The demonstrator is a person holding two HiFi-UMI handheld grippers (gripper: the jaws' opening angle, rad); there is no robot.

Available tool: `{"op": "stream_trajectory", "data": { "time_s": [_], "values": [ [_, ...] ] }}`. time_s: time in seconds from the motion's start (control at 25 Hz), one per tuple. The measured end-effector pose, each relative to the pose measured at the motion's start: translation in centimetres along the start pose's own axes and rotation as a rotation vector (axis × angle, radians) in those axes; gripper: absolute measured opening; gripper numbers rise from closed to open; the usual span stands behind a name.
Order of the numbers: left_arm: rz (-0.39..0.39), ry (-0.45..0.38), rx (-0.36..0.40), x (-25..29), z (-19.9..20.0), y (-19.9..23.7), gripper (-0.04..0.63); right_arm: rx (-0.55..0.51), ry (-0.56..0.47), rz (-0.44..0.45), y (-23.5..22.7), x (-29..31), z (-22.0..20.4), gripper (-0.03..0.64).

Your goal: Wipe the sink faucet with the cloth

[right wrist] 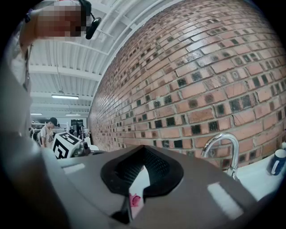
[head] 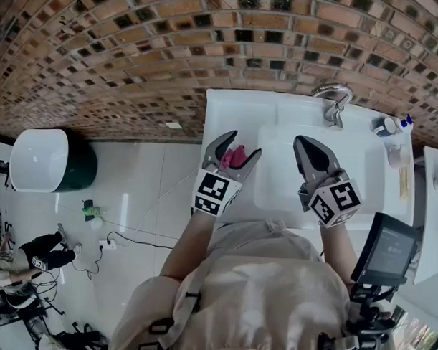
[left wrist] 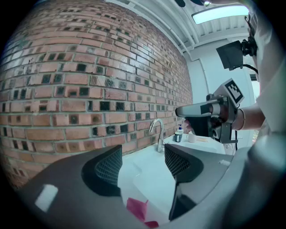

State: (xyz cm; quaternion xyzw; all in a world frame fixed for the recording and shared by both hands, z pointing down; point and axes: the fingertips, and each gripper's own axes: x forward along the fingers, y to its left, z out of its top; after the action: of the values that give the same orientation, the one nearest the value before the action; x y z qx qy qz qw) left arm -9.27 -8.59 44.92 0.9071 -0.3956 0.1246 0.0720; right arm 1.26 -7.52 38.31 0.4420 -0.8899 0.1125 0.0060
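Note:
A chrome faucet (head: pixel 335 101) stands at the back of the white sink (head: pixel 276 183), against the brick wall. A pink cloth (head: pixel 234 157) lies on the counter left of the basin. My left gripper (head: pixel 243 144) hovers over it with jaws wide apart; the cloth (left wrist: pixel 136 208) shows low between them, and the pads do not press it. The faucet (left wrist: pixel 157 134) is farther ahead. My right gripper (head: pixel 304 143) is over the basin with its jaws together and nothing held. In the right gripper view (right wrist: pixel 143 150) the faucet (right wrist: pixel 225 147) is at the right and a bit of the cloth (right wrist: pixel 134 200) shows below.
A cup (head: pixel 384 126), a blue-capped bottle (head: pixel 407 121) and a white tumbler (head: pixel 394 154) stand on the counter right of the faucet. A white round fixture (head: pixel 39 159) sits on the floor at the left. A dark screen (head: pixel 388 248) hangs near my right arm.

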Motion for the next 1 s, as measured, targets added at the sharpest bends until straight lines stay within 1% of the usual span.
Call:
{"op": "stream_trajectory", "data": {
  "time_s": [0.2,0.36,0.44,0.52,0.64,0.76,0.92,1.0],
  "values": [
    [0.021,0.092,-0.030,-0.1,-4.3,1.2,0.319,0.041,0.030,-0.012,-0.6,0.8,-1.7,-0.011],
    [0.040,0.207,-0.051,0.3,-9.2,2.0,0.364,0.061,0.062,-0.002,-0.7,1.6,-2.9,-0.011],
    [0.049,0.282,-0.068,0.5,-12.1,2.4,0.365,0.066,0.084,0.003,-0.7,1.7,-3.6,-0.011],
    [0.054,0.353,-0.101,0.8,-15.1,2.7,0.365,0.067,0.101,0.007,-0.7,1.8,-4.0,-0.011],
    [0.060,0.437,-0.127,1.2,-18.2,3.1,0.365,0.065,0.113,0.004,-1.0,1.8,-4.4,-0.011],
    [0.077,0.494,-0.134,1.7,-20.4,3.5,0.368,0.071,0.128,-0.009,-1.6,1.6,-4.8,-0.011],
    [0.109,0.542,-0.173,2.6,-22.8,4.6,0.367,0.080,0.150,-0.021,-2.5,1.5,-5.8,-0.011],
    [0.135,0.560,-0.178,3.0,-23.9,5.3,0.365,0.088,0.160,-0.024,-2.7,1.7,-6.3,-0.011]
  ]
}}
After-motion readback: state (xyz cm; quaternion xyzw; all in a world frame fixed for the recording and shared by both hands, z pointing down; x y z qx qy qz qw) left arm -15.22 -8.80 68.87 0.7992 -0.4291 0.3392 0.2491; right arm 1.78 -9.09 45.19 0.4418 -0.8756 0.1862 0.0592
